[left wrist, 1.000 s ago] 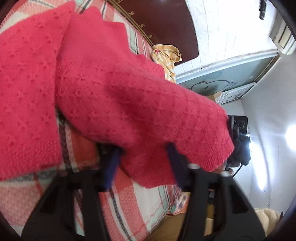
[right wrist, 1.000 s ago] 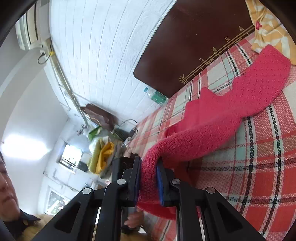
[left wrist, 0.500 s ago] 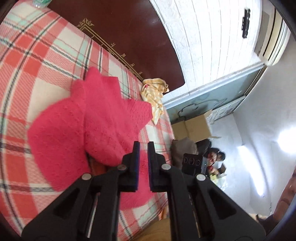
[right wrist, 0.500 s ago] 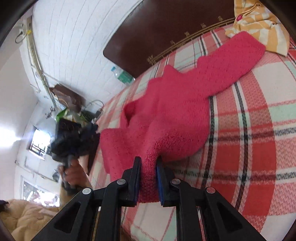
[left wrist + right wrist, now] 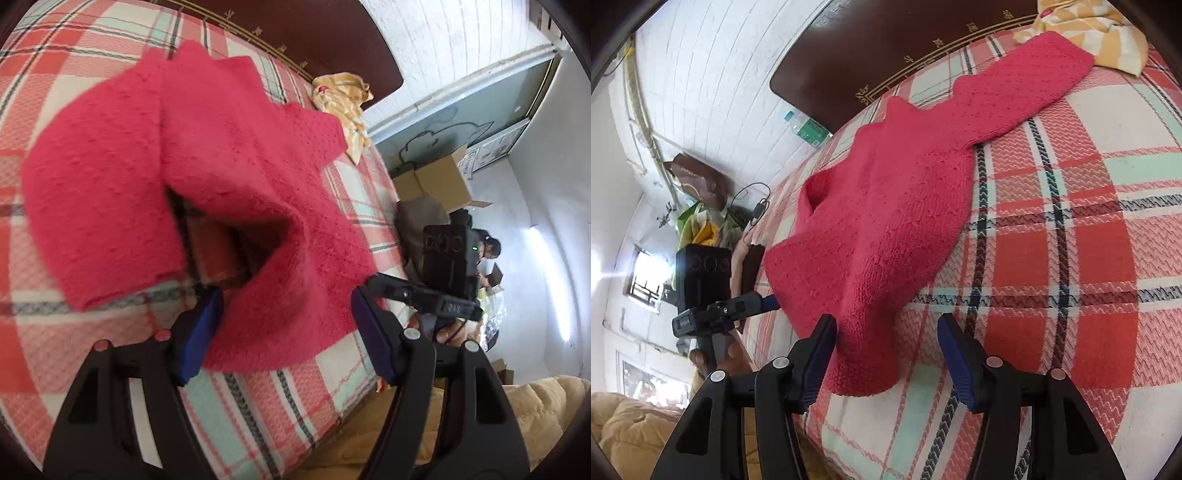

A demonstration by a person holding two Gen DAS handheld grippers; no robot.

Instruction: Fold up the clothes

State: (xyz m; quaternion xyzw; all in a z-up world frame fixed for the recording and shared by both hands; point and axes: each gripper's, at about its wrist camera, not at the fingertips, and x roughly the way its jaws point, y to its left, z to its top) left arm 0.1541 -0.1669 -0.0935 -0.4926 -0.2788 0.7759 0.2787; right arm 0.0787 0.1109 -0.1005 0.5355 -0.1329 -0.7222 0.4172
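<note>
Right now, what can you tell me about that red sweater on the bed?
The red sweater is a chunky knit with a fine dotted texture. It lies rumpled on the plaid bedspread, one sleeve stretched toward the dark headboard, its cuff by a yellow cloth. The hem sits between the open fingers of both tools, left and right, neither clamping it.

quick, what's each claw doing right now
Left claw: open, sweater hem between its fingers, not gripped.
Right claw: open, nothing held.
</note>
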